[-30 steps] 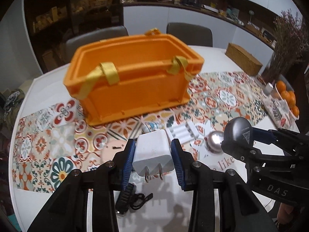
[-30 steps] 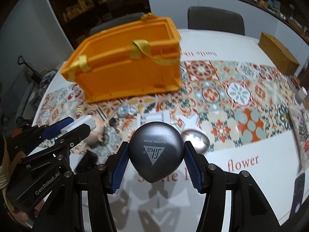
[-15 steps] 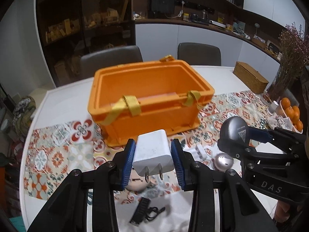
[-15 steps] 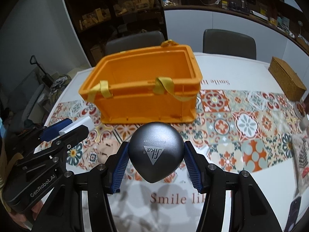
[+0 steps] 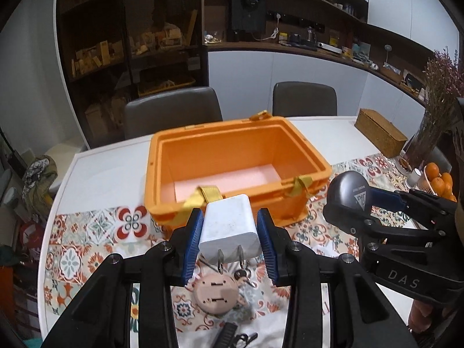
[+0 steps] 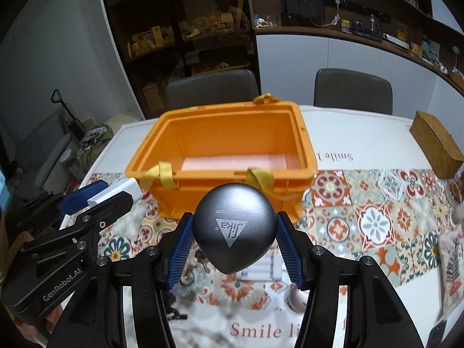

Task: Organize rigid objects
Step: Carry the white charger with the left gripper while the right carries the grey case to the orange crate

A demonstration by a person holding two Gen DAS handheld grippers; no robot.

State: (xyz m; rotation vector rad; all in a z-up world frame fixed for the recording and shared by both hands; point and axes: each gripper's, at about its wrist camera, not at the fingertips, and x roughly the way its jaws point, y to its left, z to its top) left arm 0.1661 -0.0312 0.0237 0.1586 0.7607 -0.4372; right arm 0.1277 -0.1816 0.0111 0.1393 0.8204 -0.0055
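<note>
My left gripper (image 5: 230, 245) is shut on a white plug charger (image 5: 229, 227), prongs toward the camera, held above the table in front of the orange crate (image 5: 232, 156). My right gripper (image 6: 235, 242) is shut on a grey teardrop-shaped object (image 6: 235, 230) with a triangle logo, also raised before the crate (image 6: 226, 139). The crate is open, with a pale pink floor and yellow straps. In the left wrist view the right gripper (image 5: 365, 200) is at the right; in the right wrist view the left gripper (image 6: 101, 195) is at the left.
On the patterned runner (image 6: 377, 211) below lie a round beige disc (image 5: 216, 294), keys (image 5: 242, 275), a black item with cord (image 5: 232, 336), a white battery case (image 6: 261, 269) and a shiny dome (image 6: 297, 298). A woven box (image 6: 436, 143), oranges (image 5: 438, 179), dried flowers and two chairs surround the table.
Both grippers have risen and tilted up with their objects. The crate now shows from above, its inside visible, and the loose items on the runner have slid lower in view.
</note>
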